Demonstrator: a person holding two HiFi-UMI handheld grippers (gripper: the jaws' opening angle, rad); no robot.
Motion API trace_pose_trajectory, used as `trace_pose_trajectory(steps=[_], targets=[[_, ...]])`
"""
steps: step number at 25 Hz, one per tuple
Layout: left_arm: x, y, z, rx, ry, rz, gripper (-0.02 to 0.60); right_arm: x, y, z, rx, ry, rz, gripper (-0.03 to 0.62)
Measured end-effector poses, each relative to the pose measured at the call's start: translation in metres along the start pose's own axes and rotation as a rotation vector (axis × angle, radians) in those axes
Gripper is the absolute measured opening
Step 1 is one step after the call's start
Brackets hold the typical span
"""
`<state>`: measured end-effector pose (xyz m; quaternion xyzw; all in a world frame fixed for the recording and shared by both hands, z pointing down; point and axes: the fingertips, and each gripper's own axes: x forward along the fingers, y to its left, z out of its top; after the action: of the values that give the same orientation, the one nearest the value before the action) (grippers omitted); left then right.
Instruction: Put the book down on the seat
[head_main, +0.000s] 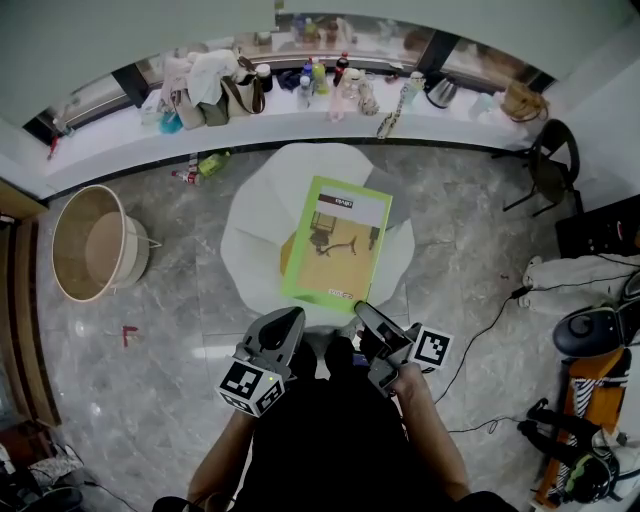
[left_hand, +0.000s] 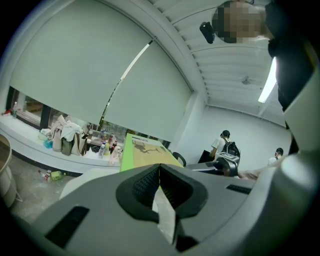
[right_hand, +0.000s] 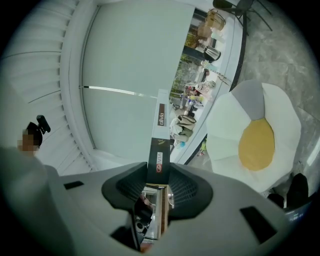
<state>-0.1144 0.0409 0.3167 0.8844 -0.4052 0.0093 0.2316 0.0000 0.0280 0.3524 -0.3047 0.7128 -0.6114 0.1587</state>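
Note:
The book (head_main: 338, 245), green-bordered with a tan cover picture, hovers flat over the white egg-shaped seat (head_main: 250, 225). My right gripper (head_main: 362, 310) is shut on the book's near edge. In the right gripper view the book (right_hand: 160, 135) runs edge-on up from the jaws (right_hand: 159, 172), with the seat (right_hand: 255, 140) and its yellow middle off to the right. My left gripper (head_main: 290, 318) sits by the book's near left corner. In its own view the left gripper (left_hand: 160, 167) is shut and the book (left_hand: 145, 150) lies just beyond the tips, not between them.
A round tan basket (head_main: 95, 243) stands on the floor at left. The window ledge (head_main: 120, 135) holds bags and bottles. A green bottle (head_main: 212, 163) lies below it. A black chair (head_main: 550, 160), cables and gear (head_main: 590, 330) are at right. People (left_hand: 225, 145) stand in the distance.

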Motion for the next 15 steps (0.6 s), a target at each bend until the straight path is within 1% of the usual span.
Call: trace_pose_trajectory(steps=[5, 12, 15], targets=[[0.015, 0.001, -0.002, -0.009, 0.002, 0.016, 0.012, -0.002, -0.01, 0.023, -0.016, 0.014, 0.006, 0.146], [0.034, -0.008, -0.011, 0.018, 0.031, 0.005, 0.012, -0.006, -0.035, 0.043, 0.0, 0.033, 0.015, 0.146], [0.047, -0.007, -0.016, 0.017, 0.04, 0.031, 0.012, -0.012, -0.049, 0.052, 0.012, 0.051, 0.009, 0.146]])
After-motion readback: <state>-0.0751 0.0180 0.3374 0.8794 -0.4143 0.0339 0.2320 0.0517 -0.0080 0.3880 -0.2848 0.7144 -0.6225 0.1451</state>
